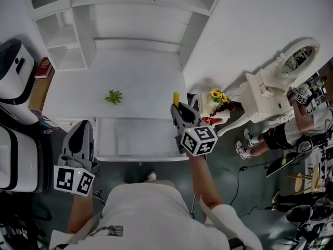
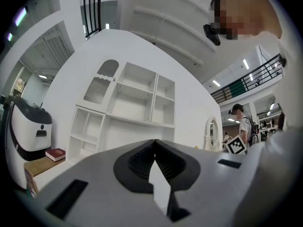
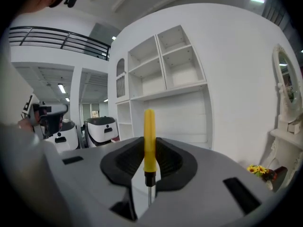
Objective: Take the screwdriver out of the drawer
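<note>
We wear a pale grey, short-sleeved T-shirt (image 1: 143, 212) with a dark print (image 1: 112, 230) near its hem, and a white shoe (image 1: 151, 176). The left gripper (image 1: 83, 125) and right gripper (image 1: 177, 108) have smooth grey wedge-shaped shells, with black ribbed pads (image 2: 141, 162) set in a dark recess. Each carries a white cube with black square markers, the left cube (image 1: 74, 179) and the right cube (image 1: 198, 140). A small green light (image 1: 79, 173) glows on the left one.

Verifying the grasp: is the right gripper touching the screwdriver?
Touching. In the right gripper view, the right gripper clamps the screwdriver by its yellow handle, jaws against both sides.
</note>
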Motion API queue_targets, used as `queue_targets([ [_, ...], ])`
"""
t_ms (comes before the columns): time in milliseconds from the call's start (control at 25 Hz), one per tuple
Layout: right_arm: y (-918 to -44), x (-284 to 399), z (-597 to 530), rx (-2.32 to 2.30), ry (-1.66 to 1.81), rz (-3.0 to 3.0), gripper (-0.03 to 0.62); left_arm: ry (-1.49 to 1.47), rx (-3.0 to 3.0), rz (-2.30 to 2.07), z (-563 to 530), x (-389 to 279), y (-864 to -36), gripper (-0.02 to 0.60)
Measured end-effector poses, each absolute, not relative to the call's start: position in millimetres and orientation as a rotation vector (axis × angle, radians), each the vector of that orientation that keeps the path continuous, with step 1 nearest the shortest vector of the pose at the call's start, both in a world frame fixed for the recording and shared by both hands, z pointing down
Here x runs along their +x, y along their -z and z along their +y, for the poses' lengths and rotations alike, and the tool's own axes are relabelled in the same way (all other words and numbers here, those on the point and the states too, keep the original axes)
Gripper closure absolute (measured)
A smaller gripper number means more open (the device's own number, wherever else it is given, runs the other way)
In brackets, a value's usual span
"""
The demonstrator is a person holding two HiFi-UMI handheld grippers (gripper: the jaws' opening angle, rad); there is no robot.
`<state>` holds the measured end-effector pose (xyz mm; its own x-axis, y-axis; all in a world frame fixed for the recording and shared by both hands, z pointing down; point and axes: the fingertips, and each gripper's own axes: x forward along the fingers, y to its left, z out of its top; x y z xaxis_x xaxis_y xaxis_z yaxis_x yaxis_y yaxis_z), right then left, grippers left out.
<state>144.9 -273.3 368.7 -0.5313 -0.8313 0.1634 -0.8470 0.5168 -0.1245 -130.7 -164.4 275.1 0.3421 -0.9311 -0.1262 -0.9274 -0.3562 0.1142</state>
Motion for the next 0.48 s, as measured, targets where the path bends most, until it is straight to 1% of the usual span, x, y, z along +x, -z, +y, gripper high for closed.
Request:
queue_targets([
  [240,-293,153,-261,1.548,-0.140,-2.808,0.511,0.291,2.561,-1.805,-169,-140,-262,0.566],
  [480,-240,169,-243,1.628,-0.030,-2.882,0.511,0.318,2.572,-1.837,-169,-149,-248,0.566],
])
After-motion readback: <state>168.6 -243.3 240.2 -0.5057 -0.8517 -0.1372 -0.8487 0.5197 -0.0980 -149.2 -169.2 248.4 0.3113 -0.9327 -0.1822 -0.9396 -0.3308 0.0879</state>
